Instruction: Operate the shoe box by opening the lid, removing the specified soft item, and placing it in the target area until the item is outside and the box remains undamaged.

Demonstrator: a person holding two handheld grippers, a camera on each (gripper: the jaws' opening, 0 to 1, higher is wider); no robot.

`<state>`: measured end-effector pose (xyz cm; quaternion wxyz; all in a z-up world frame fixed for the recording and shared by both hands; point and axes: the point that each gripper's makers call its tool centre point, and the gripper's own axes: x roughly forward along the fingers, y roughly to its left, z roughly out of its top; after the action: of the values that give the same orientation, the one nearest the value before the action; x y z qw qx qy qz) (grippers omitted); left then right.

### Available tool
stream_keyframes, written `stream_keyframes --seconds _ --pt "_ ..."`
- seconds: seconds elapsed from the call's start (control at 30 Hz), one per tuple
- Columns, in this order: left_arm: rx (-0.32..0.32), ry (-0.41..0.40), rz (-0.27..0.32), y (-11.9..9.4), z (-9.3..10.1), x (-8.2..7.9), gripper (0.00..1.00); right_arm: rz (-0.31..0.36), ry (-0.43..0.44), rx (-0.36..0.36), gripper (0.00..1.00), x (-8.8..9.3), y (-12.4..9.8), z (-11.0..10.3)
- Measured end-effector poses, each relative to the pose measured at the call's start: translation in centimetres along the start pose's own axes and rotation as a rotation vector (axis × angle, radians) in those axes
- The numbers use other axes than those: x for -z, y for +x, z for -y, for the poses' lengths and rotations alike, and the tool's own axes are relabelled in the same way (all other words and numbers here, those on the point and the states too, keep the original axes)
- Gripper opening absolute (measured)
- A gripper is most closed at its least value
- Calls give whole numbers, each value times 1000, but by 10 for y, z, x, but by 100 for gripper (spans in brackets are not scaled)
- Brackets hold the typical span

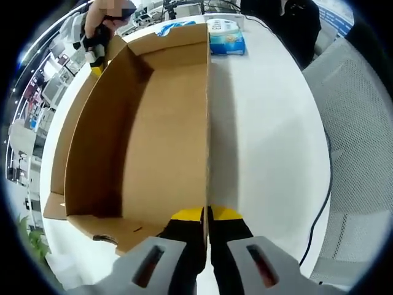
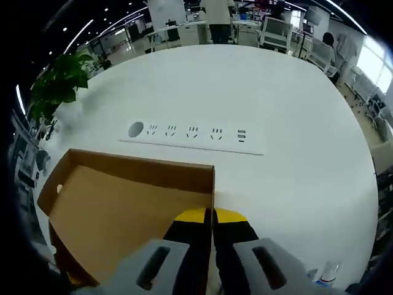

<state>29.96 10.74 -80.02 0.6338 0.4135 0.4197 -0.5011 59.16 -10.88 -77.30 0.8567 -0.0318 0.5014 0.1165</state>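
Observation:
The brown cardboard shoe box [image 1: 159, 141] lies open on the white table [image 1: 270, 135], and its inside looks bare. My left gripper [image 1: 207, 214] is shut on the box's near right wall, with a yellow-tipped jaw on either side of the cardboard. At the far left corner a person's hand holds the other gripper [image 1: 93, 56] against the box. In the right gripper view my right gripper [image 2: 212, 215] is shut on a cardboard wall of the box [image 2: 116, 209]. A blue and white soft pack [image 1: 226, 37] rests on the table just beyond the box.
A black cable [image 1: 325, 184] trails along the table edge beside a grey mesh chair [image 1: 362, 123]. A recessed socket strip [image 2: 196, 132] crosses the table [image 2: 258, 86] past the box. A green plant [image 2: 58, 86] stands at the left, and people and desks are far behind.

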Motion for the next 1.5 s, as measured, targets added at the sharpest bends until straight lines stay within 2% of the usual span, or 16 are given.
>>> stream_keyframes --seconds 0.17,0.2,0.23,0.33,0.4,0.63,0.77,0.93,1.17,1.43,1.5 --pt "21 -1 3 -1 -1 1 0 7 -13 15 0 -1 -6 5" --pt "25 -44 3 -2 -1 2 1 3 -21 10 0 -1 -8 7" --pt "20 -47 -2 -1 -2 1 1 9 -12 -2 0 -2 -10 7" --pt "17 -15 -7 0 -2 1 1 34 53 -18 0 -12 -15 11" --pt "7 44 10 0 -5 1 1 35 36 -13 0 -16 -18 17" --pt "30 27 -6 2 -8 0 0 63 43 -4 0 -17 -33 24" --pt "15 46 3 2 -6 0 1 92 22 11 0 -19 -38 25" --pt "-2 48 5 4 -5 0 1 121 8 34 0 -16 -46 22" --pt "14 39 -1 4 -4 0 0 163 -3 43 0 -18 -57 20" --pt "16 42 -6 3 -4 0 0 214 -36 71 0 -6 -92 3" --pt "14 40 -3 3 -4 0 0 223 -43 72 0 -11 -92 6"
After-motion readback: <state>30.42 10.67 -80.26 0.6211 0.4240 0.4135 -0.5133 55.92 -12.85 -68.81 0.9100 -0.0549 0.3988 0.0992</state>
